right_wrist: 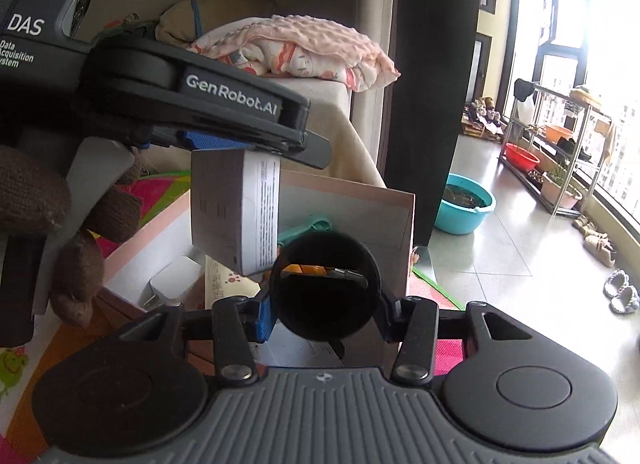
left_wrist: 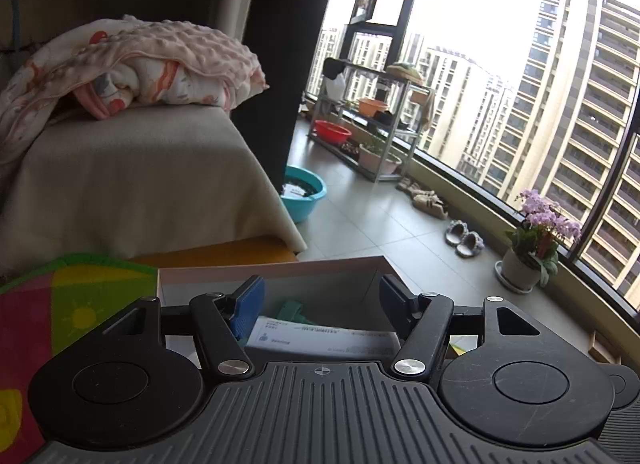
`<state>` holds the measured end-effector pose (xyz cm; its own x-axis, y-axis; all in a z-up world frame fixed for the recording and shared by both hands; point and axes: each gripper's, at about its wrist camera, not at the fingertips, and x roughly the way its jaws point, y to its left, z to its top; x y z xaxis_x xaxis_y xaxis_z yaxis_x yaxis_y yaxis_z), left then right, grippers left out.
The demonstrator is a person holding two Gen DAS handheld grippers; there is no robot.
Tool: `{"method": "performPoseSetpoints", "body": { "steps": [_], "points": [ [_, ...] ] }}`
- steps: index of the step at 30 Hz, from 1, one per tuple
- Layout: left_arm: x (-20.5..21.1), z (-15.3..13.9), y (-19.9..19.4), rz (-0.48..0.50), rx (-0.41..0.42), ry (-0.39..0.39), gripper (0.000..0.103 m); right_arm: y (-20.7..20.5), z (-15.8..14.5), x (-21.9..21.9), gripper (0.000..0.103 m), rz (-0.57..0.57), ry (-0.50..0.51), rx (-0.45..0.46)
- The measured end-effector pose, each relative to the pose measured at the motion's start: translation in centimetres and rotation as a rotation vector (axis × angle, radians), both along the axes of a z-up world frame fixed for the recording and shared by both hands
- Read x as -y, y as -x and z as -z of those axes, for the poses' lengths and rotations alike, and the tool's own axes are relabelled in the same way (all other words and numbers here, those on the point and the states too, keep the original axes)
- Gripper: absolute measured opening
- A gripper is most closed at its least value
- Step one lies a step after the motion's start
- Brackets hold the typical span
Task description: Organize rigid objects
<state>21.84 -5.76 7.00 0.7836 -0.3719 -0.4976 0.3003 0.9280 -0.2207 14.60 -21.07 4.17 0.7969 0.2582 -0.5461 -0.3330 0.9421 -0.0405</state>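
Note:
My left gripper (left_wrist: 320,296) is shut on a white printed box (left_wrist: 324,340), whose top edge shows between the blue pads. In the right wrist view the left gripper (right_wrist: 240,143) holds that white box (right_wrist: 236,211) upright above an open pink-rimmed cardboard box (right_wrist: 384,199). My right gripper (right_wrist: 325,312) is shut on a black cylindrical cup (right_wrist: 325,288), held over the same cardboard box (left_wrist: 280,268). A teal plastic item (right_wrist: 308,225) lies inside the box, also seen in the left wrist view (left_wrist: 294,310). A white adapter (right_wrist: 174,280) and an orange item lie inside too.
A colourful play mat (left_wrist: 60,312) lies under the box. A beige sofa (left_wrist: 132,183) with a pink blanket (left_wrist: 160,59) stands behind. A teal basin (left_wrist: 304,191), a metal rack (left_wrist: 372,115), slippers (left_wrist: 464,238) and a potted orchid (left_wrist: 536,240) stand on the tiled balcony floor.

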Motion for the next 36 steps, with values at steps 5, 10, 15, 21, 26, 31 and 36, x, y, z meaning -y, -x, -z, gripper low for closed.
{"method": "performPoseSetpoints", "body": {
  "steps": [5,10,15,21,26,31,36],
  "points": [
    [-1.7,-1.1,0.2,-0.040,0.060,0.024,0.067,-1.0,1.1,-0.8,0.049,0.004,0.025,-0.014],
    [-3.6,-3.5,3.9,-0.068,0.141,0.019,0.067,0.0,0.7,-1.1,0.064,0.027,0.022,0.047],
    [-5.0,-2.8,10.6,-0.086,0.172,-0.054,0.068,1.9,0.0,-1.6,0.069,0.018,0.048,0.087],
    [-7.4,1.2,18.4,-0.116,0.033,-0.099,0.068,4.4,-1.0,-2.0,0.073,0.020,0.059,0.090],
    [-7.4,4.6,22.3,-0.166,-0.048,-0.239,0.068,7.4,-1.0,-2.0,0.079,0.044,0.026,0.047],
    [-6.9,7.0,23.8,-0.223,-0.096,-0.214,0.071,10.7,1.3,-2.4,0.083,0.024,0.023,-0.012],
    [-5.2,7.4,23.6,-0.241,-0.092,-0.233,0.088,11.2,4.4,-2.6,0.087,0.062,0.074,-0.105]
  ]
}}
